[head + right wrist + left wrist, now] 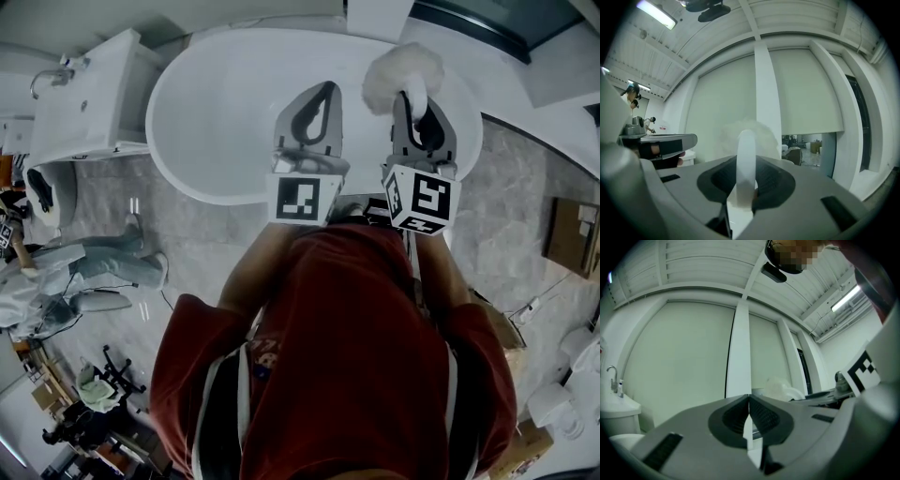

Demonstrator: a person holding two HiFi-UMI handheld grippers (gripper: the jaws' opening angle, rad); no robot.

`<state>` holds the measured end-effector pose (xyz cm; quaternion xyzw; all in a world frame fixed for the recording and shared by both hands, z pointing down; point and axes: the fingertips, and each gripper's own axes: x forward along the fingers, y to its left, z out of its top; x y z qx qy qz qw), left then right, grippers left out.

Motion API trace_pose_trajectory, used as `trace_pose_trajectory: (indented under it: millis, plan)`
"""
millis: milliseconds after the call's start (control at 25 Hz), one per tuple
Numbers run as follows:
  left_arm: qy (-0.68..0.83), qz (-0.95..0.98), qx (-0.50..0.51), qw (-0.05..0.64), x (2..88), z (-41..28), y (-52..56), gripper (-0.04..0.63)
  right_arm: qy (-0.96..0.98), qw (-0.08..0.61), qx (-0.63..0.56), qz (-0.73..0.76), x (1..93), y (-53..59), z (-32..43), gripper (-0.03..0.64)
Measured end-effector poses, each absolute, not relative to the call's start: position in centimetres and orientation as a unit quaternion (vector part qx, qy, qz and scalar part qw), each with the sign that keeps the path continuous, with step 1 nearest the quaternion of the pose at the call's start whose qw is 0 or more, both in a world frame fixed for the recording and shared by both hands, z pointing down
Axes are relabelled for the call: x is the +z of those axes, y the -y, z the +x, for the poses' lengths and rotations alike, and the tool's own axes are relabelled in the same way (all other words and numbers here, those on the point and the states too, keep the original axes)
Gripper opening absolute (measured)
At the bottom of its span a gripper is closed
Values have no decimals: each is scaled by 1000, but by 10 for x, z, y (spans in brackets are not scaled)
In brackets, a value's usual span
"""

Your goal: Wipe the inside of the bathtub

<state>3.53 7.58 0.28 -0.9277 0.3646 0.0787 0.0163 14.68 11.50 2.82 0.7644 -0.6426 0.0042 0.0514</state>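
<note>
The white oval bathtub (187,122) lies below and ahead of me. My right gripper (405,97) is shut on the white handle (746,159) of a fluffy white duster (403,71), whose head (745,132) sticks up past the jaws over the tub's far right part. Beside it, my left gripper (326,87) hangs above the tub's middle, jaws pressed together with nothing between them (749,397). The left gripper view also catches the duster (782,389) and the right gripper's marker cube (865,373). Both gripper cameras point up at a pale wall and ceiling, so the tub's inside is hidden from them.
A white washbasin unit (84,94) with a faucet (614,378) stands left of the tub. A person in pale clothes (66,272) crouches on the tiled floor at the left. A cardboard box (570,234) sits at the right, with clutter along the lower edges.
</note>
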Motion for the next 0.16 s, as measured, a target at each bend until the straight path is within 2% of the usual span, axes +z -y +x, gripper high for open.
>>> trace_pose_trajectory:
  millis: [160]
  plan:
    - [-367, -926, 84, 8, 0, 40, -76, 15, 646, 57, 6, 761, 30, -112, 148, 98]
